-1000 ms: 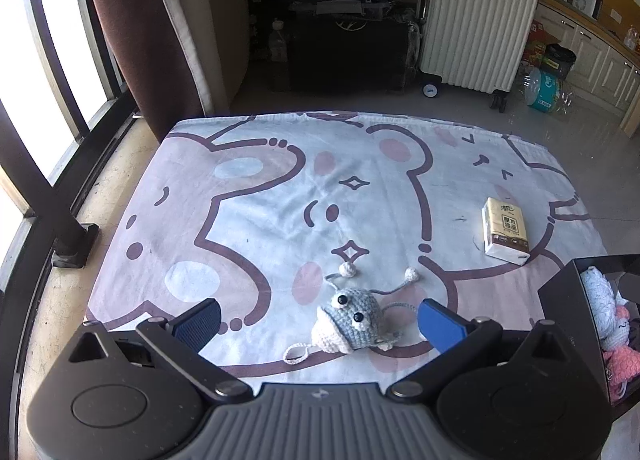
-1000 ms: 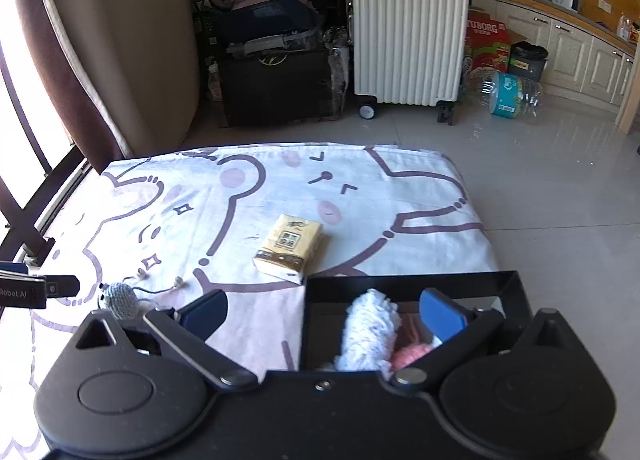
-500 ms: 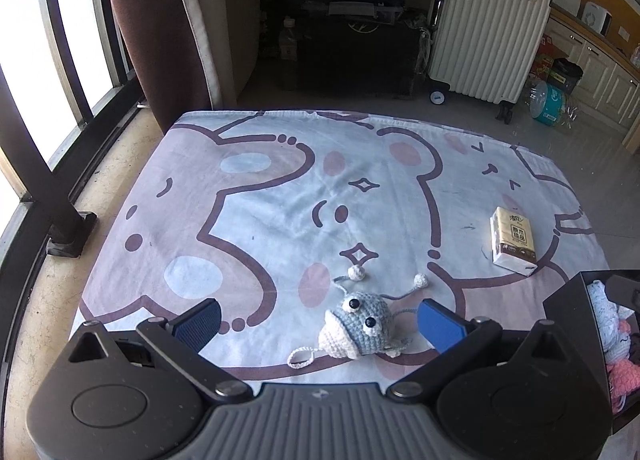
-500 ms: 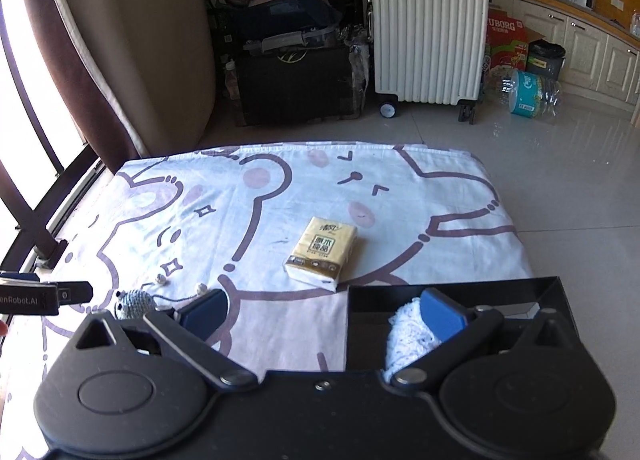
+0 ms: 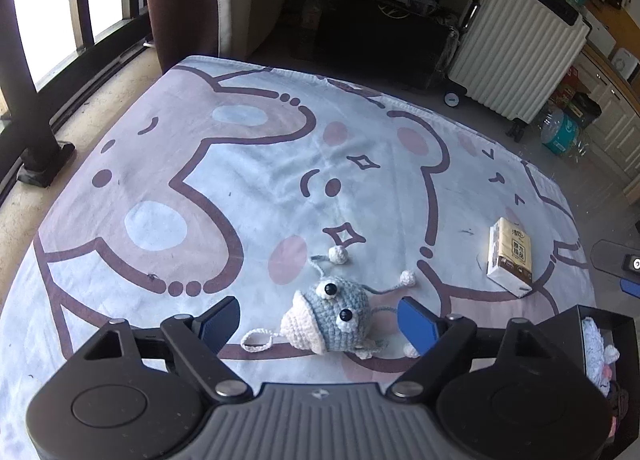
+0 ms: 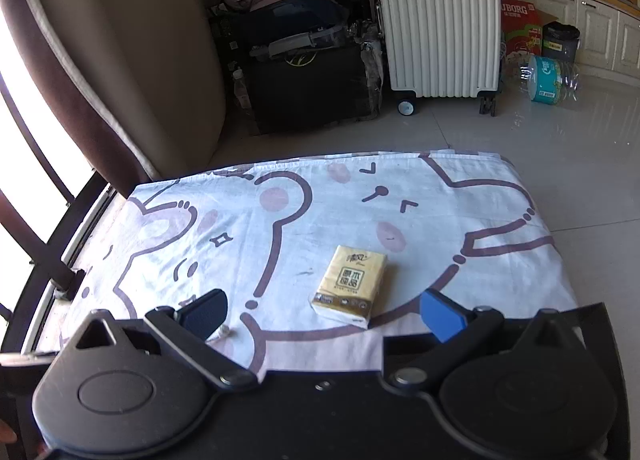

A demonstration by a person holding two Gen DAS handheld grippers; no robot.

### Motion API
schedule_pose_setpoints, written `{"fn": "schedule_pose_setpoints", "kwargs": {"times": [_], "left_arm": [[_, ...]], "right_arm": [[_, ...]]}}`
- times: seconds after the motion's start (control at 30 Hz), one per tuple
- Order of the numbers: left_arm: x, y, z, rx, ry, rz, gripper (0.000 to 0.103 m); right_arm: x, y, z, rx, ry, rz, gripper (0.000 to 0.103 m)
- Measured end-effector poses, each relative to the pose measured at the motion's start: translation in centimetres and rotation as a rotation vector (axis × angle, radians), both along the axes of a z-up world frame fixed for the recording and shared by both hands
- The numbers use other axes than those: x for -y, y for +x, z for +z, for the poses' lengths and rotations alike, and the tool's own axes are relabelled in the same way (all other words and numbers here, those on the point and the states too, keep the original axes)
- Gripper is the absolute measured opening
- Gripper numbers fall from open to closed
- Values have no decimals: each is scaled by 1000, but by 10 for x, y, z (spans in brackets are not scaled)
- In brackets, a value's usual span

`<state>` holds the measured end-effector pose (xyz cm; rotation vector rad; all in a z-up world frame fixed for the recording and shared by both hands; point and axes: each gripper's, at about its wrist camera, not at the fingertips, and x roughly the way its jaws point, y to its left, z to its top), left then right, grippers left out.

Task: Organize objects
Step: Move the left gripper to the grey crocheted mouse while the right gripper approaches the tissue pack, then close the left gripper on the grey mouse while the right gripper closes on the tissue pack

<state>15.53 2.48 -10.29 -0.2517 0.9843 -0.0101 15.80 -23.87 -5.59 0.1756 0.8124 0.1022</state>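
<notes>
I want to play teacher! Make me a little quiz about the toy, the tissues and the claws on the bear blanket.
1. True or false: the left claw already squeezes the crochet toy.
2. What lies between the right claw's pads: A) the tissue pack, B) a bottle, C) a spoon?
3. Fill in: the black box sits at the blanket's ____ edge in the left wrist view.

Key
1. False: the claw is closing, the toy lies between its pads, but they do not touch it yet.
2. A. It lies flat on the blanket, untouched.
3. Right, with soft knitted things inside.
</notes>
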Motion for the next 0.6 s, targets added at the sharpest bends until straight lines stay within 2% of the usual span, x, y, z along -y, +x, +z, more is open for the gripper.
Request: {"fn": "schedule_pose_setpoints", "kwargs": {"times": [0.3, 0.47, 0.6], "left_arm": [[2, 7, -16, -27, -57, 50, 85], [7, 8, -23, -29, -50, 52, 85], [9, 8, -28, -36, -34, 53, 85]], "right_arm": [[-2, 46, -17, -109, -9, -50, 103], [-6, 66, -33, -131, 1, -91, 82], [-4, 77, -53, -157, 62, -150, 78]]}}
